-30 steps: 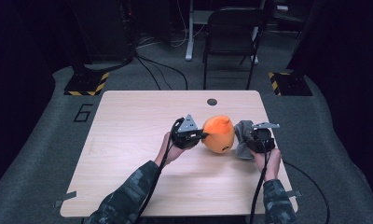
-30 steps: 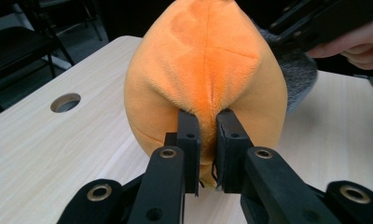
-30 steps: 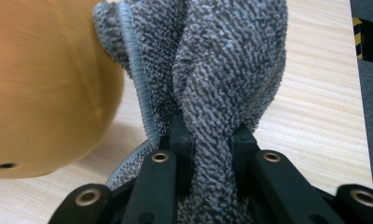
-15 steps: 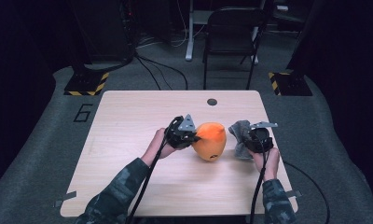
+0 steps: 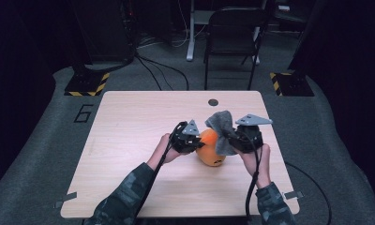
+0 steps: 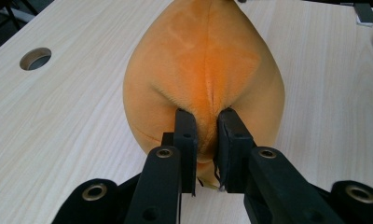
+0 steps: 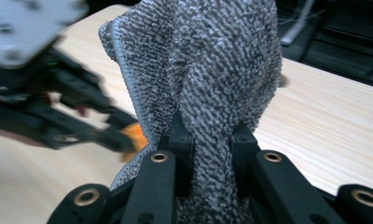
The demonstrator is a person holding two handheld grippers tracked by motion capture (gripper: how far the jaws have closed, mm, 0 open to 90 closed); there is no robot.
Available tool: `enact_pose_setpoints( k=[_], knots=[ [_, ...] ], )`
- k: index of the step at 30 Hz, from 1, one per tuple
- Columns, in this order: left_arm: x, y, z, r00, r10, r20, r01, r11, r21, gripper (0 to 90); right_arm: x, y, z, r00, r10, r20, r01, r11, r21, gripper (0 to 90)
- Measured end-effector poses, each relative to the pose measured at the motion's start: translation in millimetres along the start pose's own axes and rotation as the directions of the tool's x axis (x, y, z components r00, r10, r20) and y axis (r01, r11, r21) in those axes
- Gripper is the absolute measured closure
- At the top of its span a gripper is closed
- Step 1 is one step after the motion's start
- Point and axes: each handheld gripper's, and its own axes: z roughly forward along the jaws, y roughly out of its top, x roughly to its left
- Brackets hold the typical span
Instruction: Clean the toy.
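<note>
Lifted since before, nubbly grey cloth meets rounded orange plush.

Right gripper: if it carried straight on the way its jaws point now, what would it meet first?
Probably the left gripper. The right gripper, shut on the grey cloth, points toward it and the orange plush toy it pinches. The cloth hides the line ahead, so depth is uncertain.

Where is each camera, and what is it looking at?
High view: above the person's side, looking forward and down at the table; forearms and both hand-held grippers show.
Left gripper view: rides the left hand-held gripper, facing the orange toy.
Right gripper view: rides the right hand-held gripper, facing its grey cloth.
All share the toy.
</note>
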Motion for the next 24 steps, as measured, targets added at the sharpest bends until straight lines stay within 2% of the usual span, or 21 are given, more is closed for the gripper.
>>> enact_pose_setpoints(
  k=[2, 4, 5, 7, 9, 12, 13, 14, 15, 16, 17, 18, 19, 20, 21, 22, 24],
  knots=[
    [-0.2, -0.6, -0.1, 1.0000, 0.001, 0.002, -0.001, 1.0000, -0.004, 79.7, 9.4, -0.8, 9.0, 0.9997, -0.021, -0.012, 0.021, 1.000, 0.022, 76.5],
    [-0.9, -2.1, -0.2, 0.9999, 0.011, 0.005, -0.011, 0.9997, -0.020, 79.8, 12.2, -2.5, 14.8, 0.9993, -0.031, -0.021, 0.032, 0.999, 0.035, 76.5],
    [-4.0, -3.3, 0.4, 0.9998, 0.020, 0.010, -0.020, 0.9991, -0.038, 80.2, 15.8, -8.0, 27.4, 0.9982, -0.059, -0.007, 0.060, 0.995, 0.077, 76.5],
    [-6.7, -4.9, 3.4, 0.9997, 0.025, 0.002, -0.025, 0.9989, -0.038, 80.5, 17.9, -15.0, 38.7, 0.9958, -0.088, 0.028, 0.084, 0.989, 0.120, 76.9],
    [-7.2, -6.0, 4.6, 0.9996, 0.028, 0.006, -0.028, 0.9988, -0.041, 80.9, 18.0, -17.2, 42.2, 0.9954, -0.086, 0.041, 0.081, 0.989, 0.125, 77.1],
    [-5.7, -8.0, 4.1, 0.9999, 0.010, 0.010, -0.010, 0.9985, -0.054, 81.2, 6.9, -20.6, 40.1, 0.9936, -0.086, 0.073, 0.076, 0.988, 0.137, 77.9],
    [-5.0, -8.2, 3.8, 0.9999, 0.012, 0.012, -0.012, 0.9986, -0.052, 81.3, 2.6, -21.7, 38.9, 0.9913, -0.085, 0.101, 0.070, 0.987, 0.143, 78.0],
    [-5.0, -8.2, 3.8, 0.9999, 0.012, 0.012, -0.012, 0.9986, -0.052, 81.3, 2.6, -21.7, 38.9, 0.9913, -0.085, 0.101, 0.070, 0.987, 0.143, 78.0],
    [-3.5, -9.7, 3.8, 0.9999, -0.003, 0.016, 0.004, 0.9984, -0.057, 81.3, -11.1, -26.2, 38.0, 0.9898, -0.058, 0.130, 0.038, 0.988, 0.150, 78.1],
    [-3.5, -9.7, 3.8, 0.9999, -0.003, 0.016, 0.004, 0.9984, -0.057, 81.3, -11.1, -26.2, 38.0, 0.9898, -0.058, 0.130, 0.038, 0.988, 0.150, 78.1],
    [-2.3, -10.7, 3.7, 0.9997, -0.010, 0.021, 0.011, 0.9981, -0.061, 81.3, -18.3, -29.5, 38.5, 0.9863, -0.051, 0.157, 0.026, 0.987, 0.157, 78.1],
    [-0.2, -12.5, 3.7, 0.9994, -0.022, 0.027, 0.024, 0.9975, -0.067, 81.1, -33.1, -38.4, 43.4, 0.9805, -0.029, 0.194, -0.008, 0.983, 0.184, 78.0],
    [-0.2, -12.9, 3.7, 0.9994, -0.025, 0.026, 0.026, 0.9972, -0.070, 81.1, -39.9, -43.4, 45.5, 0.9806, 0.001, 0.196, -0.041, 0.979, 0.201, 77.9],
    [-0.2, -12.9, 3.7, 0.9994, -0.025, 0.026, 0.026, 0.9972, -0.070, 81.0, -39.9, -43.4, 45.5, 0.9806, 0.001, 0.196, -0.041, 0.979, 0.201, 77.9],
    [-1.1, -12.7, 3.9, 0.9993, -0.025, 0.027, 0.027, 0.9972, -0.070, 81.0, -50.4, -49.4, 48.4, 0.9822, 0.031, 0.185, -0.070, 0.976, 0.208, 77.6],
    [-1.0, -12.3, 3.8, 0.9995, -0.022, 0.025, 0.023, 0.9970, -0.073, 80.9, -52.9, -48.6, 46.0, 0.9843, 0.048, 0.170, -0.081, 0.979, 0.189, 77.5],
    [-0.5, -12.0, 4.1, 0.9994, -0.022, 0.026, 0.024, 0.9970, -0.074, 80.8, -50.9, -40.1, 36.0, 0.9860, 0.051, 0.159, -0.075, 0.986, 0.149, 77.3]
  ],
)
